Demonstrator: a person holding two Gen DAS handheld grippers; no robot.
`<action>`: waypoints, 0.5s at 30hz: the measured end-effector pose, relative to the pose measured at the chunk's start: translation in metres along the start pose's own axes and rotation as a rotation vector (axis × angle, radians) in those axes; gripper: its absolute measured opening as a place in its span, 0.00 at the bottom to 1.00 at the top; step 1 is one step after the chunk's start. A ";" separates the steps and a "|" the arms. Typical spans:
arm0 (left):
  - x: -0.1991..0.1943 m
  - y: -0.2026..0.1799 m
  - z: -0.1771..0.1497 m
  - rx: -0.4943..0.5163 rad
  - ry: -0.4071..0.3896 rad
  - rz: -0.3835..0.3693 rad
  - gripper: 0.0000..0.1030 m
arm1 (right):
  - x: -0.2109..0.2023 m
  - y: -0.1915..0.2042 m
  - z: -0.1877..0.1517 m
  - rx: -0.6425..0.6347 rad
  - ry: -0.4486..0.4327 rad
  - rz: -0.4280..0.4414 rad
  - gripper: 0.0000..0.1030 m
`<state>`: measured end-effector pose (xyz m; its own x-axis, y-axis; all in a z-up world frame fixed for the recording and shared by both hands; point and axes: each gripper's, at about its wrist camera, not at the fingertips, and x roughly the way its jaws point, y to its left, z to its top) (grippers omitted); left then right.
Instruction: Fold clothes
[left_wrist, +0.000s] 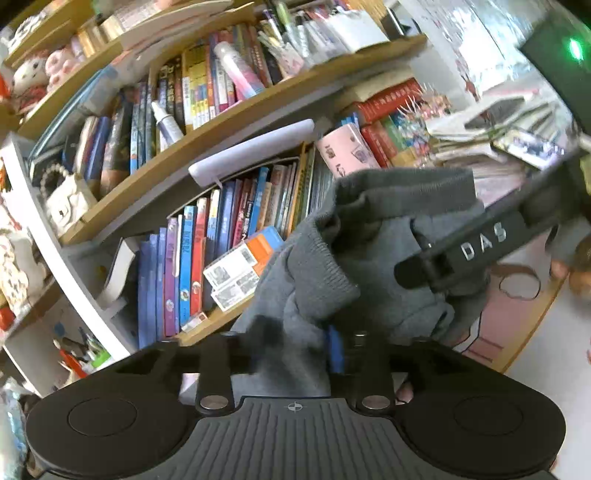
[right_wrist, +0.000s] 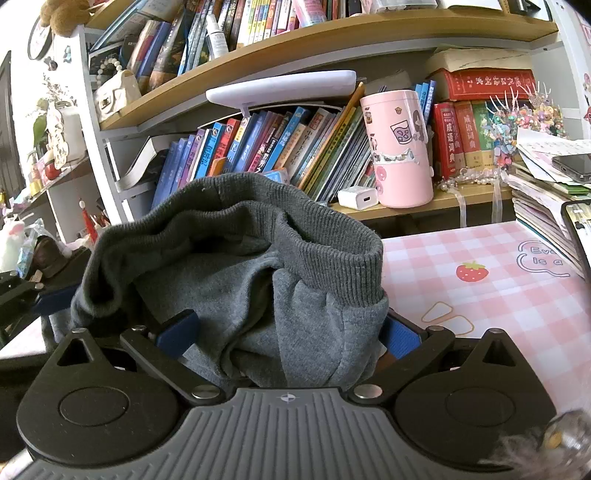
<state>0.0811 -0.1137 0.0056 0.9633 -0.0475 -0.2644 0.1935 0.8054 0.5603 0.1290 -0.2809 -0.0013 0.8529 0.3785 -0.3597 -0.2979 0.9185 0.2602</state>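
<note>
A dark grey knit garment with ribbed cuffs (left_wrist: 343, 266) is held up in front of the bookshelves. My left gripper (left_wrist: 295, 350) is shut on a bunched fold of it; a blue pad (left_wrist: 335, 350) shows at the cloth. In the right wrist view the same grey garment (right_wrist: 258, 295) fills the middle, its ribbed edge (right_wrist: 332, 251) curling over. My right gripper (right_wrist: 288, 336) has its blue pads (right_wrist: 177, 332) wide apart with the cloth bulging between them. The right gripper's black finger marked DAS (left_wrist: 480, 247) crosses the left wrist view, against the garment.
Wooden shelves packed with books (right_wrist: 277, 144) stand behind. A pink sticker-covered tin (right_wrist: 399, 147) and white charger (right_wrist: 358, 197) sit on the lower shelf. The pink checked table mat (right_wrist: 480, 266) lies to the right, with stacked papers and a phone (right_wrist: 572, 166) at its far right.
</note>
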 end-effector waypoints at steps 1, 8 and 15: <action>0.001 -0.003 -0.001 0.014 -0.004 0.005 0.44 | 0.000 0.000 0.000 0.000 -0.001 0.000 1.00; 0.009 0.005 -0.006 -0.016 0.012 0.001 0.15 | 0.000 0.000 -0.001 -0.003 -0.003 -0.001 1.00; -0.021 0.073 0.004 -0.198 -0.065 0.093 0.09 | -0.007 0.007 0.002 -0.032 -0.040 0.018 1.00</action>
<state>0.0759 -0.0561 0.0553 0.9864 -0.0004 -0.1646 0.0693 0.9081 0.4130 0.1212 -0.2774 0.0046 0.8635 0.3906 -0.3191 -0.3261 0.9150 0.2376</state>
